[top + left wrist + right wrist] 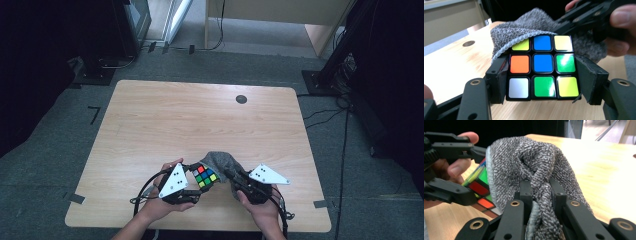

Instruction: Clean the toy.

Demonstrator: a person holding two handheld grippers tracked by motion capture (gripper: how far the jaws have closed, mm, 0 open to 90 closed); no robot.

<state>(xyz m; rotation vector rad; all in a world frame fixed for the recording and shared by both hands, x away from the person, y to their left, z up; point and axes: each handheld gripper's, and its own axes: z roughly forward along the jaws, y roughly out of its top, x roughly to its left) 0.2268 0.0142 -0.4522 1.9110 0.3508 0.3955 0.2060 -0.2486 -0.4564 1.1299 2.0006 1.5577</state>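
Note:
A scrambled colour cube (pixel 205 176) sits near the table's front edge, clamped between the jaws of my left gripper (pixel 197 181). Up close, the cube (pixel 543 67) shows a blue centre tile, and my left gripper (pixel 543 75) presses on both its sides. A grey knitted pouch (pixel 220 162) drapes over the cube's far top corner. My right gripper (pixel 235 179) pinches a fold of that pouch (pixel 534 167); its jaws (pixel 541 195) squeeze the bunched fabric. The pouch's pale hem (pixel 516 43) crosses the cube's top row.
The wooden table (pixel 200 120) has a round cable hole (pixel 241 99) at the far right. Dark stands and cables surround the table on the grey floor. A hand (pixel 621 27) holding the right gripper looms at the upper right of the left gripper view.

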